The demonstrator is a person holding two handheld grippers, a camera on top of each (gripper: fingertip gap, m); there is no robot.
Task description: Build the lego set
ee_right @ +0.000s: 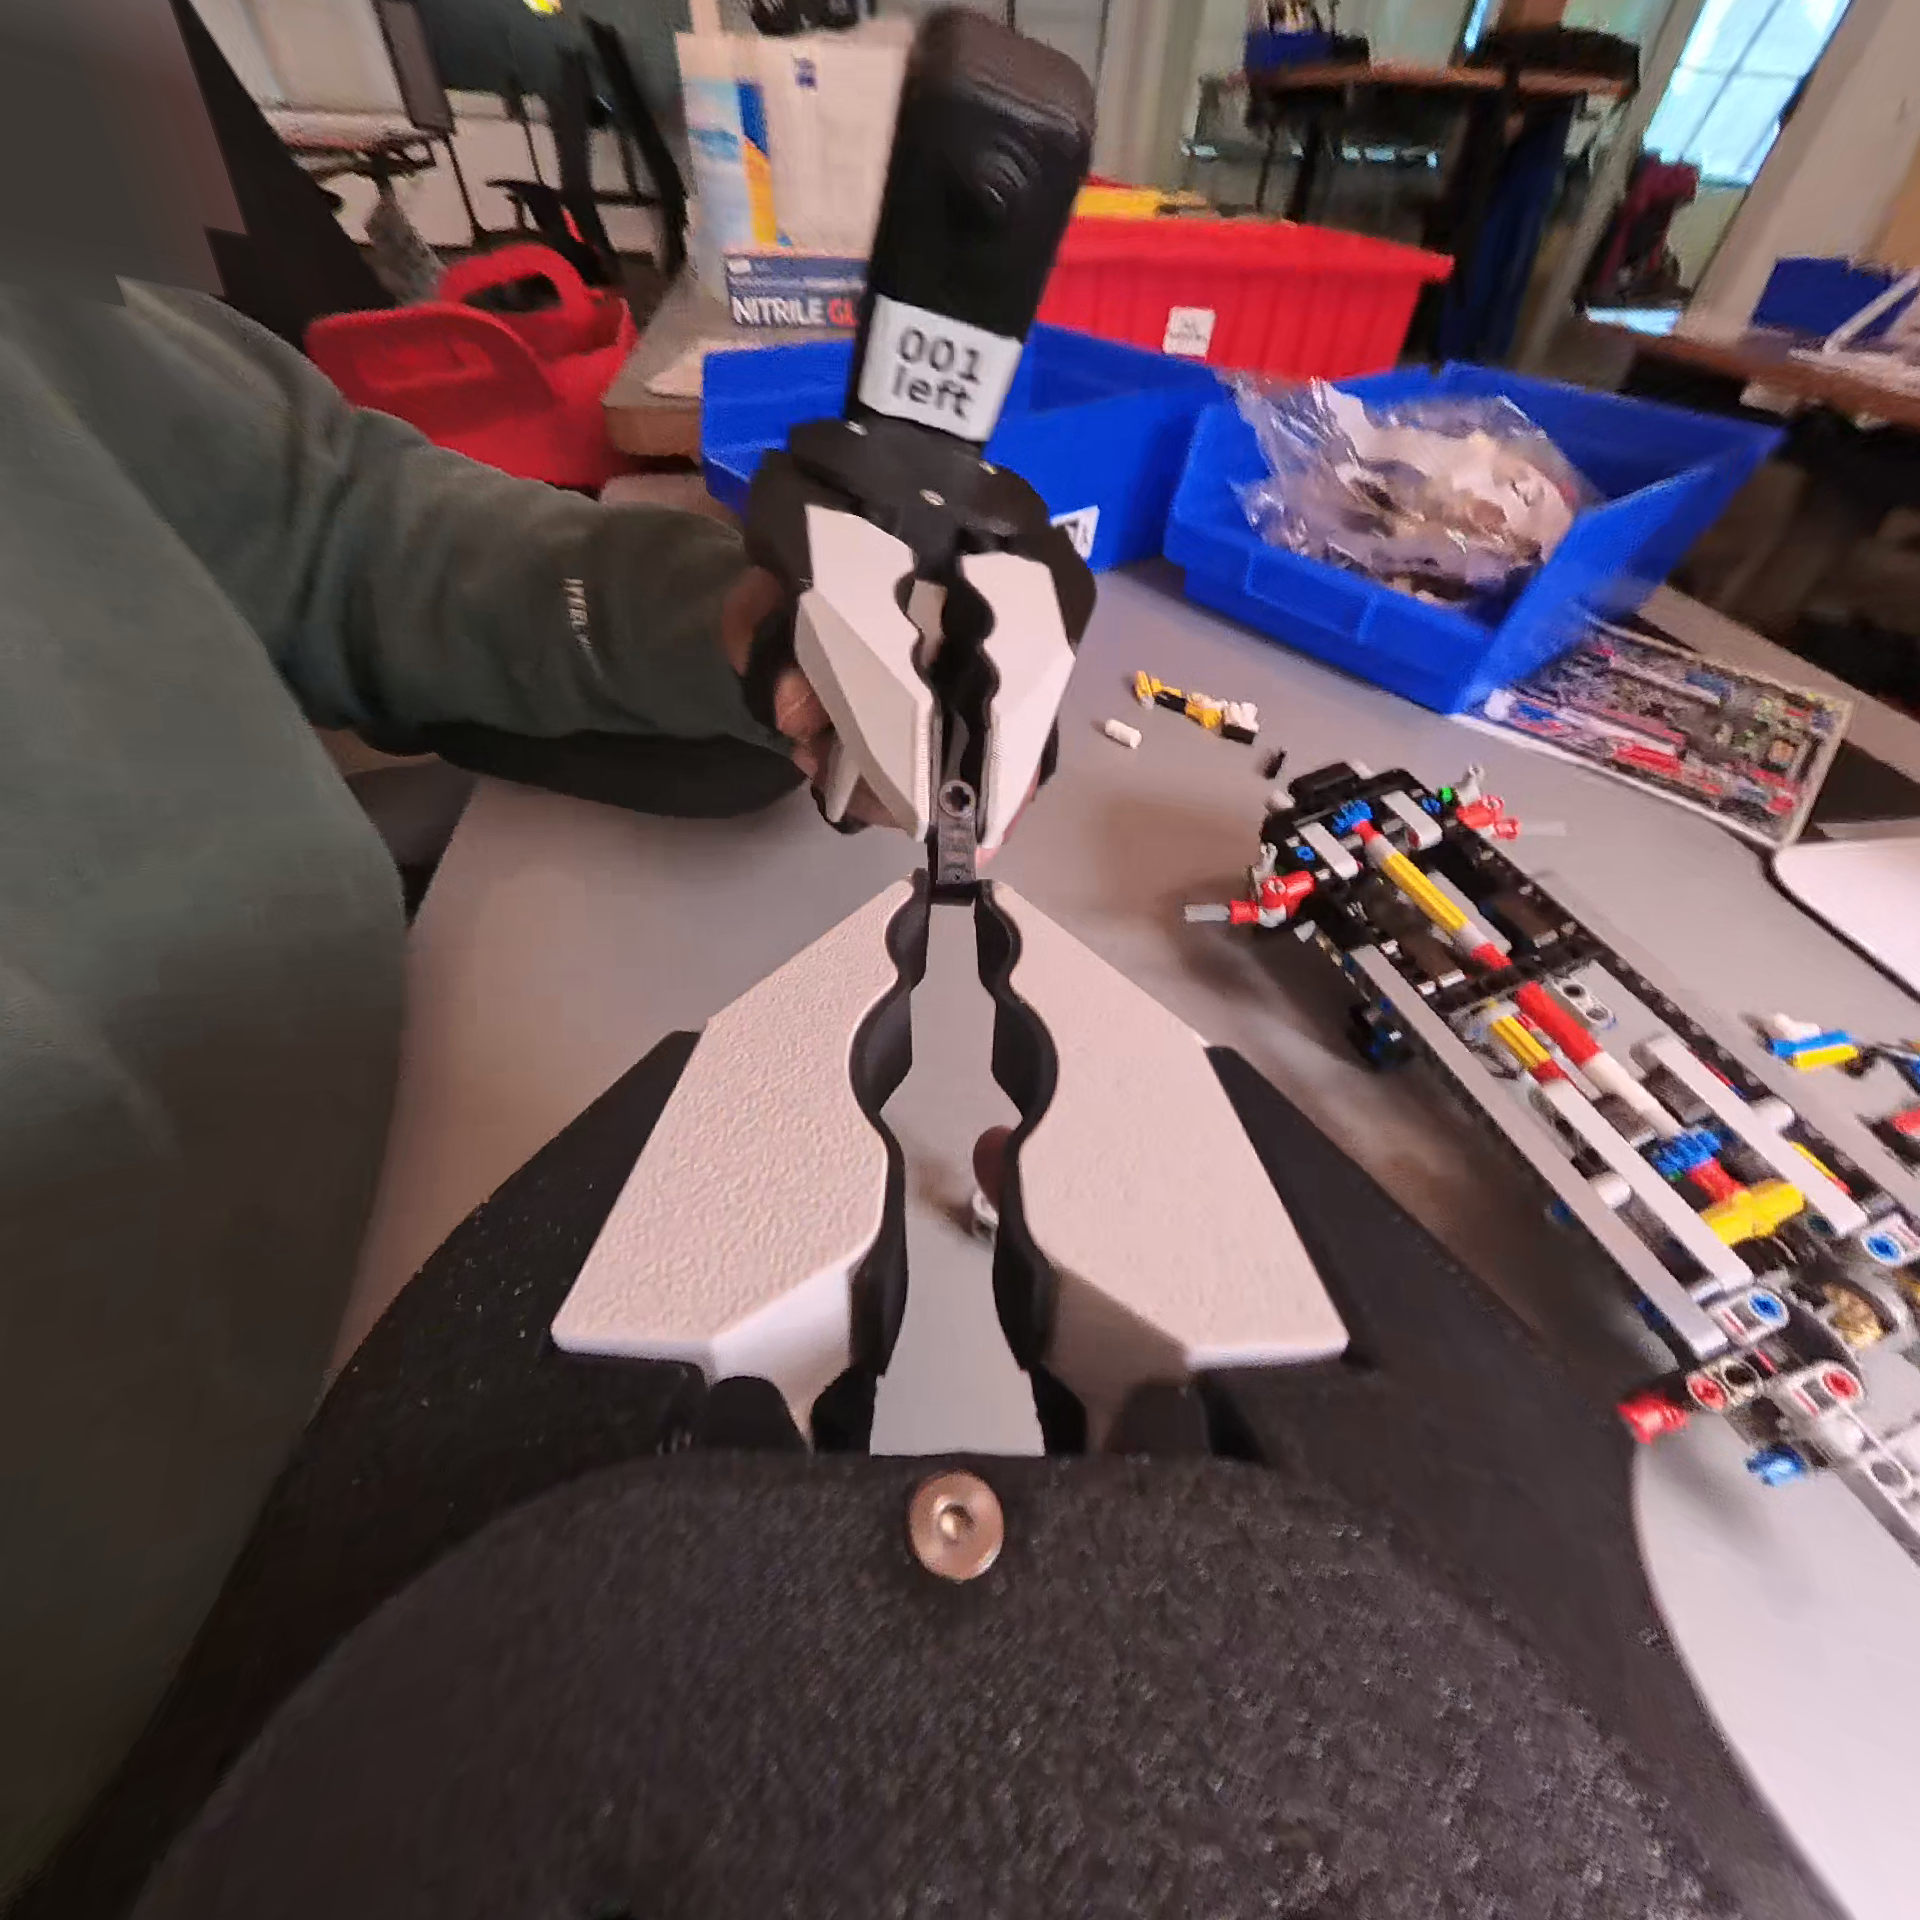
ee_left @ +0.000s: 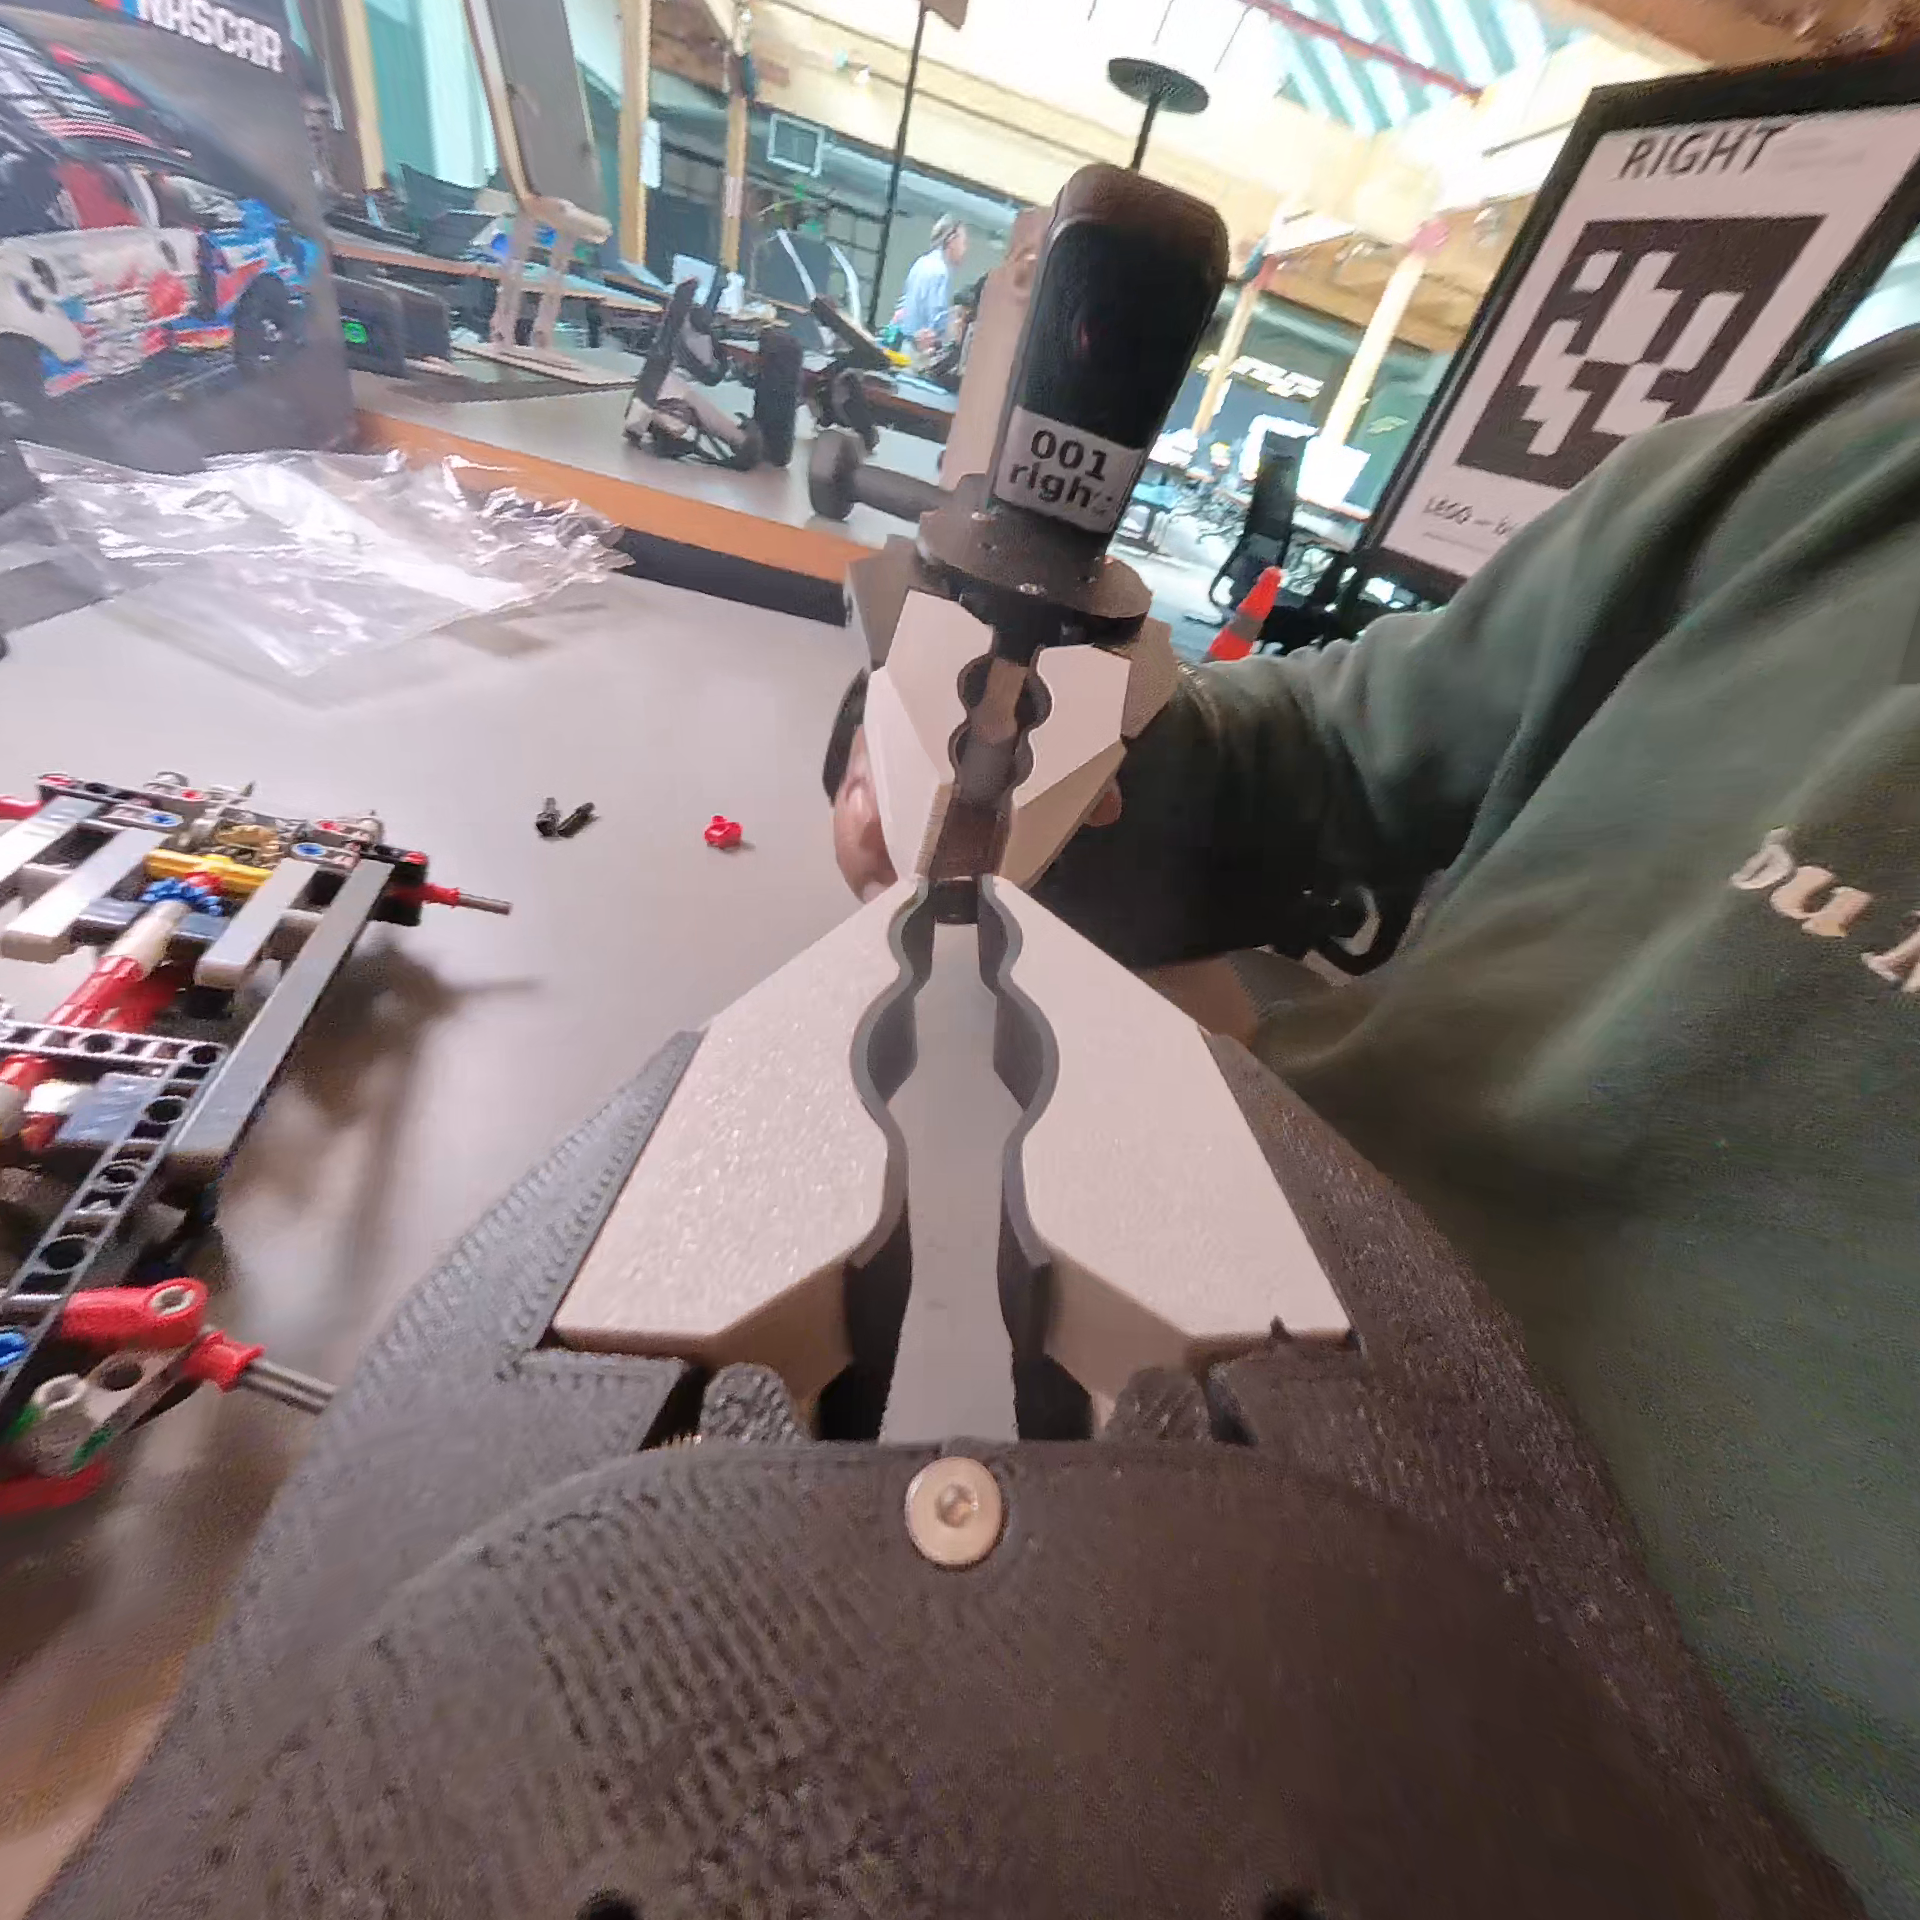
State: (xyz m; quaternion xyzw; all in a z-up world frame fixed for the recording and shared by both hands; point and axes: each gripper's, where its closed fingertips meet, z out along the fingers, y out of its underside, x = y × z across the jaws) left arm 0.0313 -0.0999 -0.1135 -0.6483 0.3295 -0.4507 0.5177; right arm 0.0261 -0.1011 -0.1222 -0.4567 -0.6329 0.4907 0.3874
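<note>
**Two tongs meet tip to tip over one small dark piece**

We hold both tongs up above the grey table (ee_left: 644, 1039), pointed at each other. In the left wrist view, our left tongs (ee_left: 954, 896) fill the lower centre of the frame, and the right tongs (ee_left: 961, 831) come down from the upper centre to meet them. Between the two sets of tips sits a small dark lego piece (ee_left: 966, 842), held in the air at the middle of the frame.

The right wrist view shows the same meeting from the other side: the right tongs (ee_right: 948, 891) rise from the lower centre and the left tongs (ee_right: 951, 821) hang from above. Here the dark lego piece (ee_right: 952, 831) is clearer, a short beam with a round hole. Its upper end is clamped between the tips of the left tongs, and its lower end reaches into the tips of the right tongs, which are drawn nearly together around it. We cannot tell how firmly the right tips press.

The half-built lego chassis (ee_left: 156, 997) lies on the table at the left edge of the left wrist view, well apart from the tongs; in the right wrist view the chassis (ee_right: 1558, 1091) runs along the right side. A red piece (ee_left: 723, 831) and two black pins (ee_left: 563, 817) lie loose on the table between chassis and tongs.
</note>
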